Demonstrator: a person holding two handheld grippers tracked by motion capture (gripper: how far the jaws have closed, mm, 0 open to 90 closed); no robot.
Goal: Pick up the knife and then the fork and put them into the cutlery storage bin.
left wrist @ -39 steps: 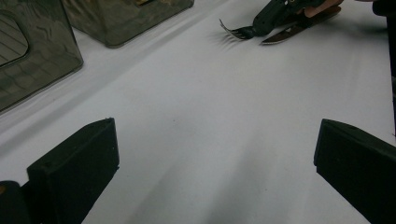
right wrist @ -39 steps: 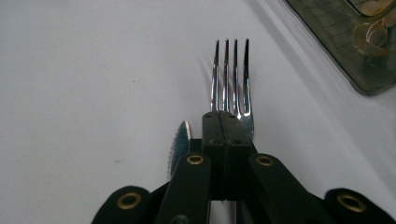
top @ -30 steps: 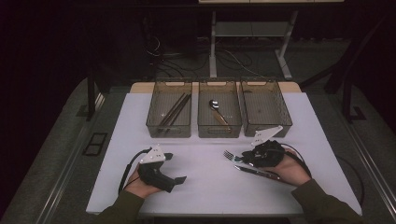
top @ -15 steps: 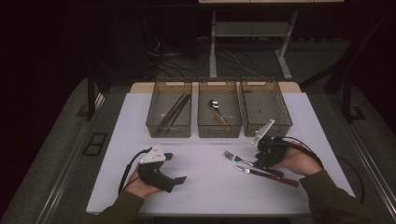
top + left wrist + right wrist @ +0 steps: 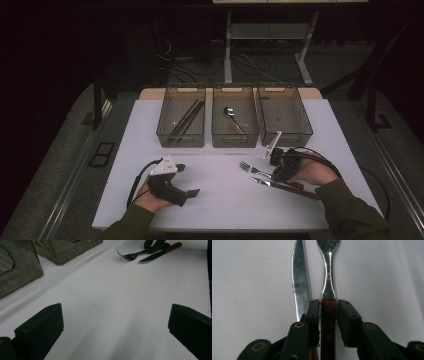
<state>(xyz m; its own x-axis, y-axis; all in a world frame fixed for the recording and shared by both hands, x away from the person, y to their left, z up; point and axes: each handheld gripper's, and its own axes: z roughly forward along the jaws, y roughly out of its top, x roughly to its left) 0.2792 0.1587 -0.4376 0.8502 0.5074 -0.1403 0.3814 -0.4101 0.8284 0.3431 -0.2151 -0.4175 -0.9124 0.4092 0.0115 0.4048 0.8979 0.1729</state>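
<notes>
Two handheld grippers work a white table point(image 5: 220, 192) set with three smoky plastic bins along its far side. The right gripper point(image 5: 328, 307) has its jaws set on either side of the wooden handle of a fork point(image 5: 327, 290), close against it; whether they actually press the wood cannot be told. The fork lies flat on the table in front of the right-hand bin point(image 5: 284, 115), its tines pointing toward the middle of the table. A knife point(image 5: 300, 287) lies just beside the fork, nearly parallel, on the person's side of it, its blade close to the left jaw. The left gripper point(image 5: 181, 180) rests in the person's hand on the table in front of the left-hand bin point(image 5: 181, 117), its jaws spread wide with nothing between them. That bin holds dark chopsticks point(image 5: 186, 117), and the middle bin point(image 5: 235, 117) holds a spoon point(image 5: 231, 118)
</notes>
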